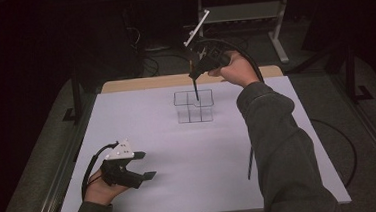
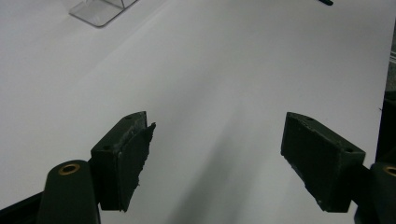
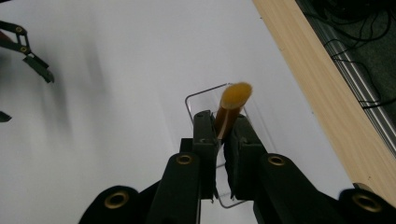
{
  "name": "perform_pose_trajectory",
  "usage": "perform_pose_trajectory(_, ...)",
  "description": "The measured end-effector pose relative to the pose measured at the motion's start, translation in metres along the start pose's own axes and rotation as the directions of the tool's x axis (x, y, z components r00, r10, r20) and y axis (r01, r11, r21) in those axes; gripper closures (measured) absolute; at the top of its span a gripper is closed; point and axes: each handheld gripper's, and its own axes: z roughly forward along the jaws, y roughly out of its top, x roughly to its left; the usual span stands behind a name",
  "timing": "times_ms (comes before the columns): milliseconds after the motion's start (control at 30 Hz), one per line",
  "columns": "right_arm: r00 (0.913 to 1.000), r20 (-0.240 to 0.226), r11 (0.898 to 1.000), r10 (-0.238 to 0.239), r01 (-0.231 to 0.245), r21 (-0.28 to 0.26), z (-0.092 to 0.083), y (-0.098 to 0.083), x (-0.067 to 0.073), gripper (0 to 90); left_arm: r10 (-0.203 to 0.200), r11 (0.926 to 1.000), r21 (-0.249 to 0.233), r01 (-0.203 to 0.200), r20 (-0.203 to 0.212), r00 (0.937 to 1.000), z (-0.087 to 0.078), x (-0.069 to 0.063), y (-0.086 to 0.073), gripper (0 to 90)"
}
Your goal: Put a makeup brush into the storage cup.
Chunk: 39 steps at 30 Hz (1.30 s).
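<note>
- Right gripper: held over the far part of the table, pointing down. Its jaws are pressed tight on a slim stick-like tool, likely a paintbrush, with an amber handle end that stands up between the jaws in the right gripper view.
- High view: the tool's dark lower length hangs straight down from the fingers and dips into the top of a clear plastic organiser box, at its far left corner. Which compartment it is in I cannot tell.
- Right gripper view: the box's clear rim shows directly under and just beyond the pinching fingers.
- Left gripper: held low over the near left part of the white table sheet, well apart from the box. Jaws spread wide, bare sheet between the pads, nothing gripped.
- Left gripper view: a corner of the clear box sits far ahead of the left-hand finger, up at the top edge.
- A second dark pen-like stick lies on the sheet close beside the right sleeve, between the two grippers and well apart from both sets of fingers.
</note>
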Motion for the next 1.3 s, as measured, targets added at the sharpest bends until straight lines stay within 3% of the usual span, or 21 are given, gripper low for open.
perform_pose_trajectory(33, 1.0000, 0.002, 1.000, -0.004, 0.004, -0.004, 0.002, 0.000, -0.002, 82.8, 0.016, 0.9999, 0.001, -0.016, -0.004, 0.9999, 0.000, 0.001, 0.000, 22.9)
perform_pose_trajectory(667, 0.9991, 0.022, 0.999, 0.036, -0.037, 0.027, 0.029, 0.002, -0.016, 82.8, 0.019, 0.9998, -0.007, -0.020, -0.006, 0.9998, -0.002, 0.001, 0.002, 22.7)
perform_pose_trajectory(1300, 0.9980, 0.021, 0.997, 0.060, -0.061, 0.040, 0.046, -0.005, -0.016, 82.8, 0.012, 0.9999, -0.003, -0.012, -0.009, 0.9999, -0.001, 0.001, 0.001, 22.4)
